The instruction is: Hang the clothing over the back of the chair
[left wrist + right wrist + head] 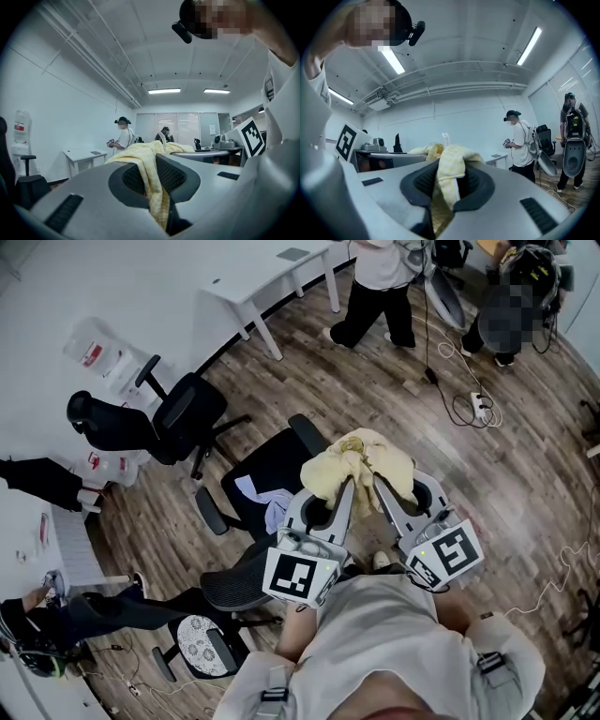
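Left claw [349, 486] and right claw [378, 486] each clamp a fold of the yellow clothing [361, 457], bunched between them above the black chair [267, 465]. It looks soft, light and floppy, so gripping spread edges should drape better.

The clothing [366, 460] is coloured pale yellow and woven in a fine check. The left gripper [345, 488] and right gripper [382, 491] are finished in light grey, their cubes printed with black-and-white square markers. The chair [272, 465] is upholstered in black. The floor [525, 456] is patterned in brown wood-grain planks.
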`<state>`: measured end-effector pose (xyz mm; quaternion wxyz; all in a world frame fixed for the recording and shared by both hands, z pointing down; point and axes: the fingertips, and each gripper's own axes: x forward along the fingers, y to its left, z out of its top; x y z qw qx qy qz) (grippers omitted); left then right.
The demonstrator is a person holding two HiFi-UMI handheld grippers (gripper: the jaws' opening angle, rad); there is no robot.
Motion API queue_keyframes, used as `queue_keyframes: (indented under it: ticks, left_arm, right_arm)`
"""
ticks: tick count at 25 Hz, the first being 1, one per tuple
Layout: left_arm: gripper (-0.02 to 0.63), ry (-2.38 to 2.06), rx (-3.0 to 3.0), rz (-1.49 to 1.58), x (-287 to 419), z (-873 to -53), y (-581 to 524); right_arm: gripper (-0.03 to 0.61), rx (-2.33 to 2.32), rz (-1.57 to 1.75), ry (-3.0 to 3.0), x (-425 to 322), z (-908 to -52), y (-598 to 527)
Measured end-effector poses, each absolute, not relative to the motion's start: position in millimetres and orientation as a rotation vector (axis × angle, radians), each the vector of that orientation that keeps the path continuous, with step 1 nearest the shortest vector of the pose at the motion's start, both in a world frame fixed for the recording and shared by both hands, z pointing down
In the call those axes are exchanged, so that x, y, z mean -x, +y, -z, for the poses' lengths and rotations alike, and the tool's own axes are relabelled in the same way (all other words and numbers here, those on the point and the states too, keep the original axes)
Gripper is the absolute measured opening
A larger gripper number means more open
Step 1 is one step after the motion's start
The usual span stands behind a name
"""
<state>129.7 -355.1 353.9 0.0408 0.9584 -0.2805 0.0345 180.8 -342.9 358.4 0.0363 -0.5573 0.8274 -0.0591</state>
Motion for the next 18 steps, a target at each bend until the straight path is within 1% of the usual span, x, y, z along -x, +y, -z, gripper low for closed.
queue_keyframes:
  ticks: [8,18]
  left_arm:
    - [0.058,-0.953,-2.913,-0.058,-102,-345,-375]
    - [0.058,-1.108,-2.861,-0.029,-43,-339,-396]
  right_arm:
    - [0.066,1.641,0.136,2.587,-155,-348,-367]
    - [0.066,1.496,0.105,2.677,-96,-338,-395]
